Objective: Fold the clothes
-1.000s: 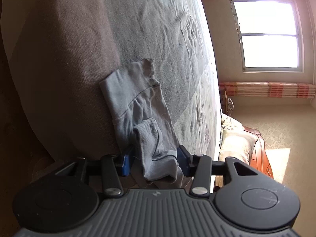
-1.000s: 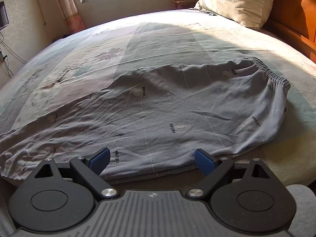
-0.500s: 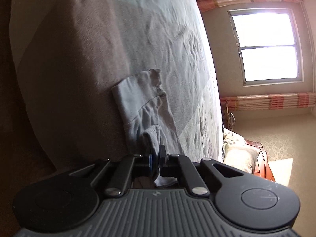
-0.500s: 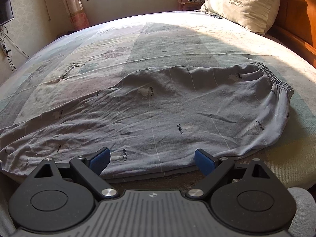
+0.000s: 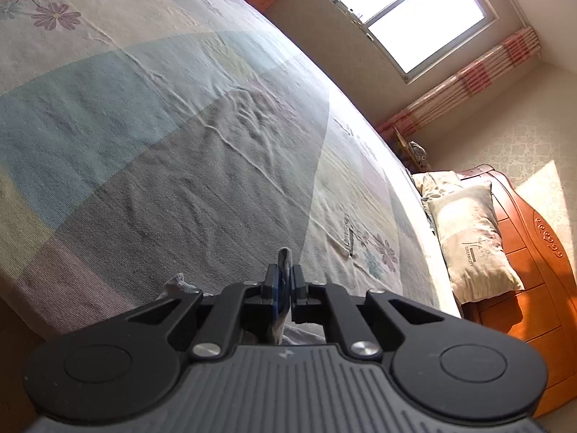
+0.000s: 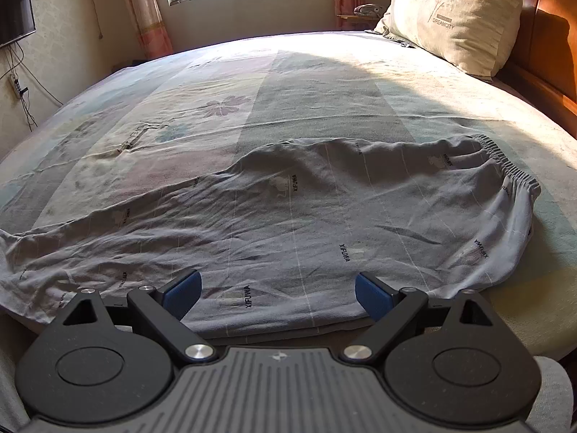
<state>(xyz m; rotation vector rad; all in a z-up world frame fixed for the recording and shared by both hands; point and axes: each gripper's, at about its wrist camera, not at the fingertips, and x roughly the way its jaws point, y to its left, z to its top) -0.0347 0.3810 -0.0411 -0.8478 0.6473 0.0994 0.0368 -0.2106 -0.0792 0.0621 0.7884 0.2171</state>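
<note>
- While tilted over the bed (image 5: 180, 151), L gripper (image 5: 285, 288) has fingers pressed together, pinching a grey fabric fold of the trousers (image 5: 285, 259).
- R gripper (image 6: 277, 290) level, low at near bed edge, fingers spread wide, nothing between.
- Trousers lie flat across bed just ahead of R gripper, elastic waistband (image 6: 505, 158) toward pillow (image 6: 454, 18).

Grey pyjama trousers (image 6: 306, 223) printed with small "XIFUWA" lettering lie spread and wrinkled across the frame's middle, elastic waistband (image 6: 512, 166) at right, legs trailing left.
</note>
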